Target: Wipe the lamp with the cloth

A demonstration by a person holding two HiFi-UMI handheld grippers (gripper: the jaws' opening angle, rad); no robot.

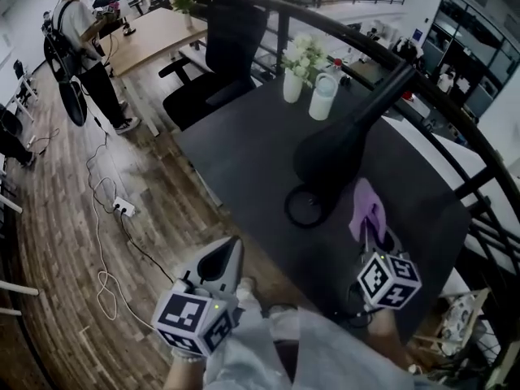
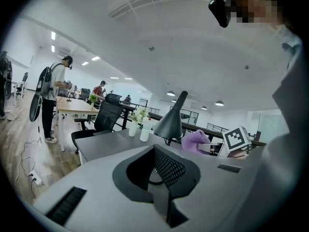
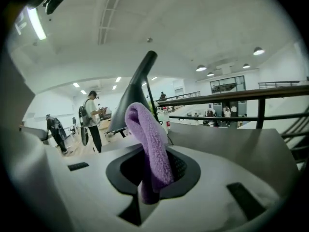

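A black lamp [image 1: 337, 149] stands on the dark table [image 1: 244, 161], its cone shade tilted low over a ring base [image 1: 307, 207]. My right gripper [image 1: 371, 227] is shut on a purple cloth [image 1: 366, 204], which hangs just right of the shade, close to it. In the right gripper view the cloth [image 3: 147, 134] stands up folded from the jaws of my right gripper [image 3: 154, 175], with the lamp [image 3: 133, 93] right behind it. My left gripper [image 1: 227, 254] is shut and holds nothing, off the table's near left edge. Its own view shows the left gripper [image 2: 157, 170], the lamp [image 2: 171, 120] and the cloth [image 2: 195, 140] ahead.
A white vase of flowers [image 1: 294, 75] and a white bottle [image 1: 322, 97] stand at the table's far side. A black office chair [image 1: 219, 55] sits beyond it. A person [image 1: 85, 47] stands far left. Cables and a power strip [image 1: 122, 208] lie on the floor. A railing [image 1: 455, 128] runs along the right.
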